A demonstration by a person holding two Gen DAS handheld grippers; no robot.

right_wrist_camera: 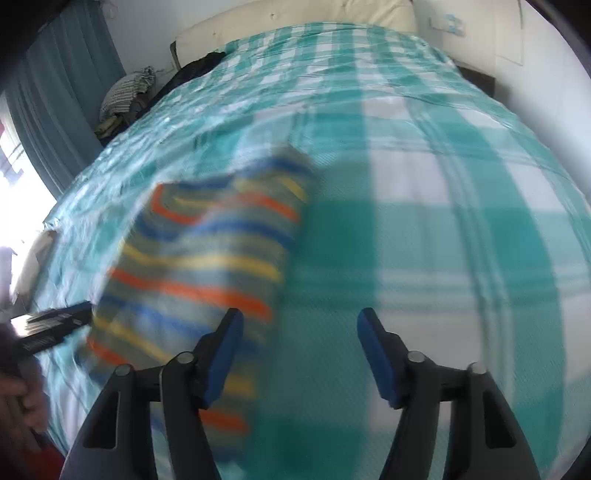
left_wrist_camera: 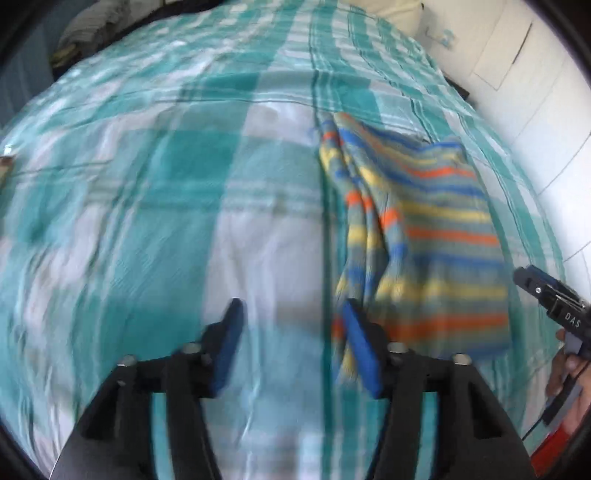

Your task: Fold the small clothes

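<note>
Two tongs are in your hands, and both stand wide apart with nothing between their blue pads. Your left tongs (left_wrist_camera: 291, 332) hang over the bed cover (left_wrist_camera: 147, 192); their right-hand finger (left_wrist_camera: 360, 350) overlaps the near bunched edge of the striped garment (left_wrist_camera: 436, 236), but motion blur keeps you from telling whether it touches the cloth or only passes above it. Your right tongs (right_wrist_camera: 299, 350) hover with the striped garment (right_wrist_camera: 207, 266) under and beyond their left-hand finger (right_wrist_camera: 221, 354), while the right-hand finger sits over bare checked cover. Contact there is just as unclear.

Out from the left tongs, the garment lies ahead and to the right on the teal and white checked cover, its left side gathered into folds and its right side flatter. From the right tongs it lies ahead and to the left, heavily smeared, so its outline and fold lines are hard to read. The other tool shows at the far right edge of the left view (left_wrist_camera: 554, 302), cut off by the frame, with fingers of your hand below it.

Farther off, left of the right tongs, a heap of clothes (right_wrist_camera: 125, 96) sits beside the bed, too small to sort out. A pale headboard (right_wrist_camera: 295, 33) closes the far end, and a curtain (right_wrist_camera: 59, 110) hangs at the left.
</note>
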